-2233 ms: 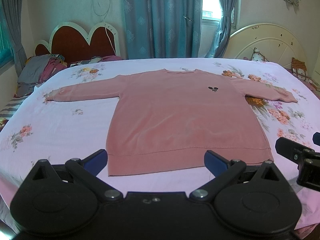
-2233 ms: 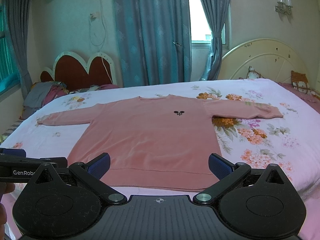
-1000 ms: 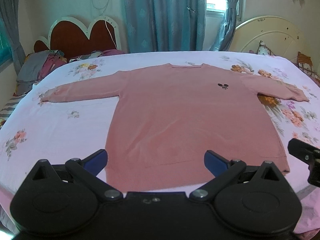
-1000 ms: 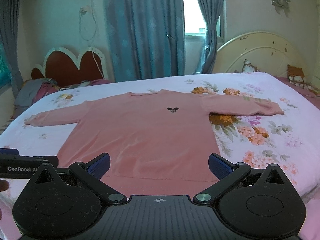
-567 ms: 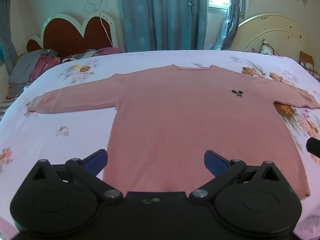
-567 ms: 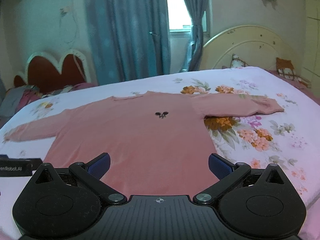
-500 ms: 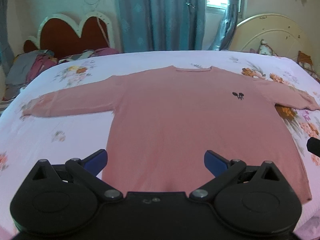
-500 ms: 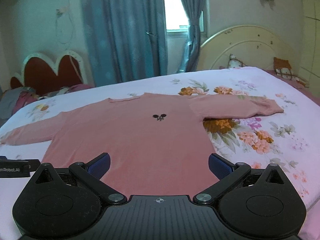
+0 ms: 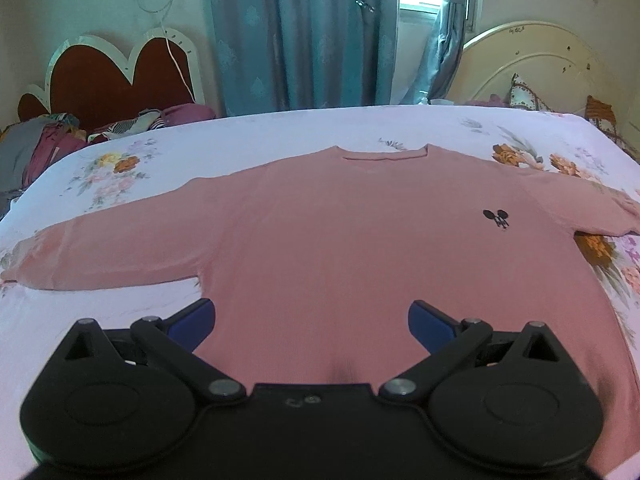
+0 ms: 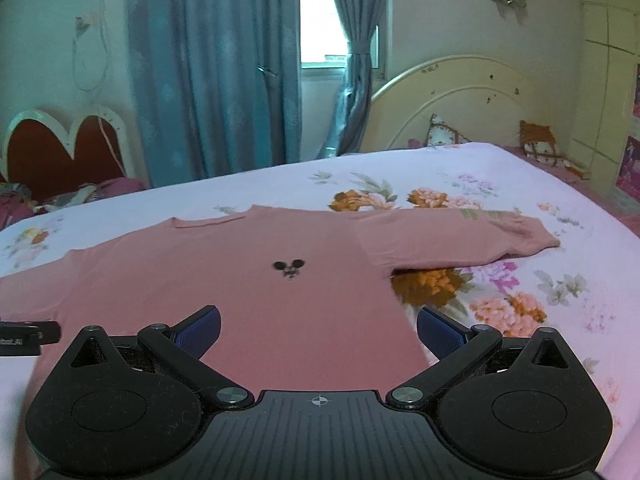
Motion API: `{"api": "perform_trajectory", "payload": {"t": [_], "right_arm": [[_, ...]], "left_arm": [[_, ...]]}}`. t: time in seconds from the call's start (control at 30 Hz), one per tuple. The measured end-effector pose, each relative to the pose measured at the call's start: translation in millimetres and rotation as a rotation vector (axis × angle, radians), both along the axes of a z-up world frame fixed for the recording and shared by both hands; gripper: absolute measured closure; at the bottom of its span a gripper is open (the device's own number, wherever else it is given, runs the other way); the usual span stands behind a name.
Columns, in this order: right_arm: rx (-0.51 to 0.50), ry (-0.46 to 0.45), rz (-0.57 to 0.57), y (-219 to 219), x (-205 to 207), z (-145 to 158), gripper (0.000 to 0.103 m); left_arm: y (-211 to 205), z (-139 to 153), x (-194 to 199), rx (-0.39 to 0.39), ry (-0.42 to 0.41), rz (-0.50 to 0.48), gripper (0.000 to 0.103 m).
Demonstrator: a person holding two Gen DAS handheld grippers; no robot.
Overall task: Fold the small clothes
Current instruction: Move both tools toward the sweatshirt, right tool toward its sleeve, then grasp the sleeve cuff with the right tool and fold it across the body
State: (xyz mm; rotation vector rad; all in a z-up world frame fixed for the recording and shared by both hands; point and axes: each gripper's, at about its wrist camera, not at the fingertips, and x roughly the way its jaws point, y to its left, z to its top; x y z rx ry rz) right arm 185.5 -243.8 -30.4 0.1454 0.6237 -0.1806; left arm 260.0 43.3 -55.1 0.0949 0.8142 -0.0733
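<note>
left wrist: low, near hem; right wrist: rightward; shared: pink sweater [image 9: 340, 248] [image 10: 248, 280]

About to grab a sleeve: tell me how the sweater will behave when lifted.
The sweater lies flat and thin on the bed, so it will likely drape limply. A lifted sleeve will probably drag the body along. Both grippers are open.

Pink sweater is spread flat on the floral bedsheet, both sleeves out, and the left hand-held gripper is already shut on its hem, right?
Not quite. The left hand-held gripper is open and holds nothing, as the left wrist view shows. The rest holds: the pink sweater lies flat on the floral bedsheet, both sleeves out.
</note>
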Motion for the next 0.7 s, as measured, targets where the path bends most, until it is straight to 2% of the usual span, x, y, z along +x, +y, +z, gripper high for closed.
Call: {"api": "perform_trajectory", "payload": {"t": [0.3,0.6,0.7], "right_arm": [[0.014,-0.011,-0.024,-75,52,-22,0.000],[0.026,0.043,-0.178,-205,103,-64,0.001],[-0.005,0.061,-0.242,-251,114,-79,0.001]], "left_arm": [[-28,-16,40,0.030,-0.004,0.043,0.000],[-79,-37,85,0.061,0.016,0.040,0.002],[-91,-43,97,0.068,0.029,0.042,0.003]]}}
